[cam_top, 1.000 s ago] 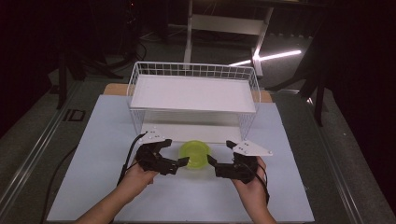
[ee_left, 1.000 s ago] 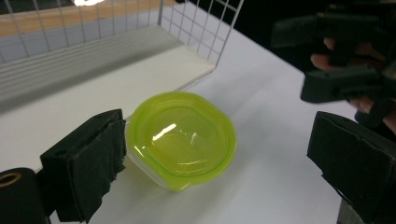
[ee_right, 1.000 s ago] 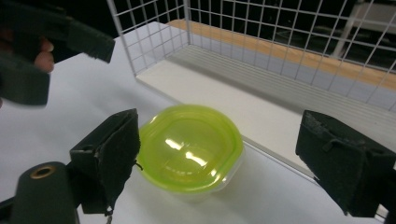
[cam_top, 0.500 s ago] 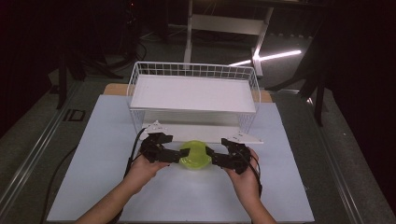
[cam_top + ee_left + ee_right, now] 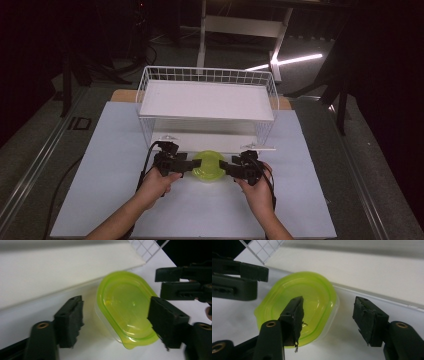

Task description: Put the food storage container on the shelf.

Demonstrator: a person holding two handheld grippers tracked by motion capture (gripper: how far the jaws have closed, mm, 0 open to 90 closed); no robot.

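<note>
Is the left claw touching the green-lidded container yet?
Cannot tell. In the left gripper view the left claw straddles the green-lidded container: a gap shows beside one jaw, but the other overlaps the lid's edge, hiding any contact.

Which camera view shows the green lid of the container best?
The left gripper view: the green lid lies close, nearly unobstructed. In the right gripper view a jaw covers part of it; the high view shows it small.
</note>
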